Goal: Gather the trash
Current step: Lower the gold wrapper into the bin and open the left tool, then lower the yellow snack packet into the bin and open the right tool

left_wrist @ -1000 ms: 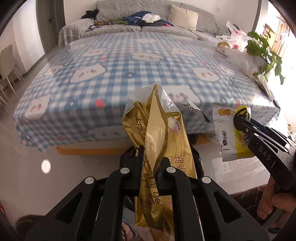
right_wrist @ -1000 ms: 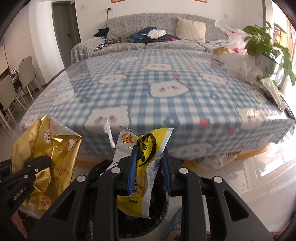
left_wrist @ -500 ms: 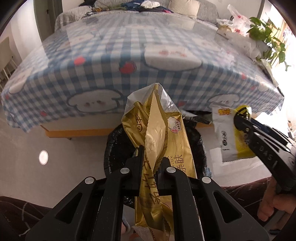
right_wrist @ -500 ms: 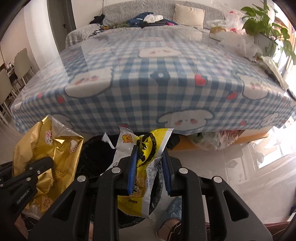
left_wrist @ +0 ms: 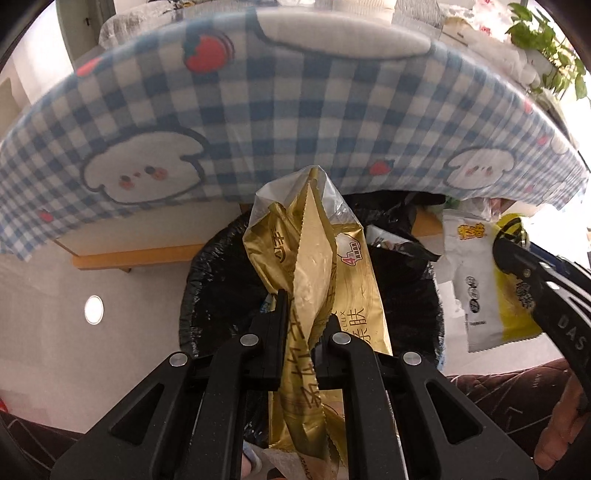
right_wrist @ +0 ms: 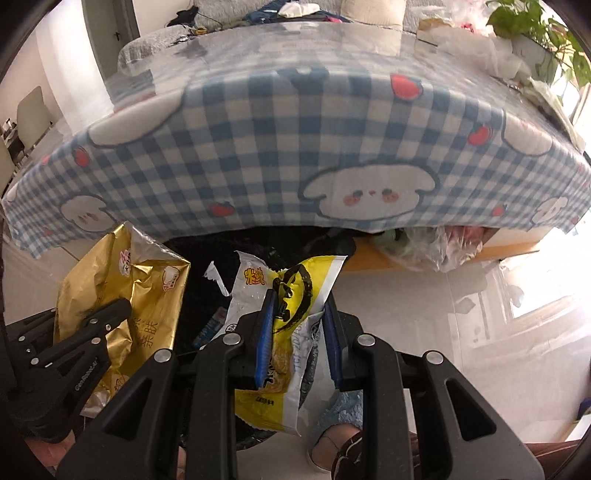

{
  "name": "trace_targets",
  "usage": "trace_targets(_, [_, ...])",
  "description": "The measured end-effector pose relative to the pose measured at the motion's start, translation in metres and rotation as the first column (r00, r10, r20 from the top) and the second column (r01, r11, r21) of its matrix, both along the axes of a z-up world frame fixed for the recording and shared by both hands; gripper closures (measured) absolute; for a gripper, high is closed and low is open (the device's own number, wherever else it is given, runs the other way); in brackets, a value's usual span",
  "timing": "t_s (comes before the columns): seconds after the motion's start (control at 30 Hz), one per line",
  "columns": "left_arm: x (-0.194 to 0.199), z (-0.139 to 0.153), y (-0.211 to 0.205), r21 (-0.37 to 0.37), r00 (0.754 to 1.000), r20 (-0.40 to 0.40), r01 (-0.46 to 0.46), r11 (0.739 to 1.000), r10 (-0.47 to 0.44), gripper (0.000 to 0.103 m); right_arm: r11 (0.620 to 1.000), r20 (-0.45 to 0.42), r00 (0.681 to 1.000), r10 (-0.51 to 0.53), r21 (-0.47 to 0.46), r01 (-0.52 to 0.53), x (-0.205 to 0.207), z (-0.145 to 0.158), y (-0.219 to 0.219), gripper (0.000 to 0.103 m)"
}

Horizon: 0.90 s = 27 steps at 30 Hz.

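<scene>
My left gripper [left_wrist: 301, 314] is shut on a crumpled gold wrapper [left_wrist: 317, 266] and holds it over a bin lined with a black bag [left_wrist: 207, 295]. The gold wrapper also shows in the right wrist view [right_wrist: 147, 288], with the left gripper [right_wrist: 110, 314] on it. My right gripper [right_wrist: 299, 314] is shut on a yellow and white snack packet [right_wrist: 291, 291], just above the black bag [right_wrist: 207, 251]. That packet shows at the right of the left wrist view [left_wrist: 480, 280], pinched by the right gripper [left_wrist: 506, 251].
A table with a blue checked tablecloth [left_wrist: 295, 110] overhangs the bin's far side. Plastic bags [right_wrist: 436, 243] lie under the table at the right. A potted plant [right_wrist: 535, 22] stands on the table's far right. Glossy white floor [right_wrist: 443, 314] surrounds the bin.
Both grippers have dropped lower and tilted down, still holding their wrappers. The table edge now fills the upper view and the black-lined bin sits directly beneath them.
</scene>
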<state>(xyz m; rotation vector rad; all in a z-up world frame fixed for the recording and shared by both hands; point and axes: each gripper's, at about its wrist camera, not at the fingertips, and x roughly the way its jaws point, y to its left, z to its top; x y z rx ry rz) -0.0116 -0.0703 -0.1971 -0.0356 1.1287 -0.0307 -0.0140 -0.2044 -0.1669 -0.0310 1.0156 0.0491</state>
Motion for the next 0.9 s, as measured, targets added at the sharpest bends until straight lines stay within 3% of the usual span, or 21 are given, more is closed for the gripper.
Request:
trace_targets(0.4, [0.010, -0.027, -0.029, -0.001, 0.999, -0.001, 0.053, 0.999, -0.053, 0.095, 0.999, -0.011, 0.999, -0.049, 0.000, 0.049, 0.000, -0.003, -0.016, 0.080])
trace_targets(0.57, [0.014, -0.028, -0.034, -0.016, 0.999, 0.014, 0.053, 0.998, -0.053, 0.083, 0.998, -0.008, 0.998, -0.058, 0.000, 0.058, 0.001, -0.003, -0.019, 0.080])
trace_targets(0.67, [0.014, -0.026, -0.031, -0.009, 0.999, 0.019, 0.046, 0.999, -0.046, 0.071, 0.998, -0.006, 0.998, -0.057, 0.001, 0.057, 0.001, -0.003, -0.019, 0.080])
trace_targets(0.8, [0.009, -0.016, -0.015, -0.008, 0.999, 0.027, 0.026, 1.000, -0.026, 0.049, 0.999, -0.005, 0.999, -0.052, 0.003, 0.052, 0.003, -0.003, -0.015, 0.080])
trace_targets(0.9, [0.007, -0.014, -0.009, 0.007, 0.999, 0.029, 0.020, 1.000, -0.020, 0.041, 0.999, -0.006, 0.999, -0.046, 0.003, 0.046, 0.004, -0.004, -0.012, 0.080])
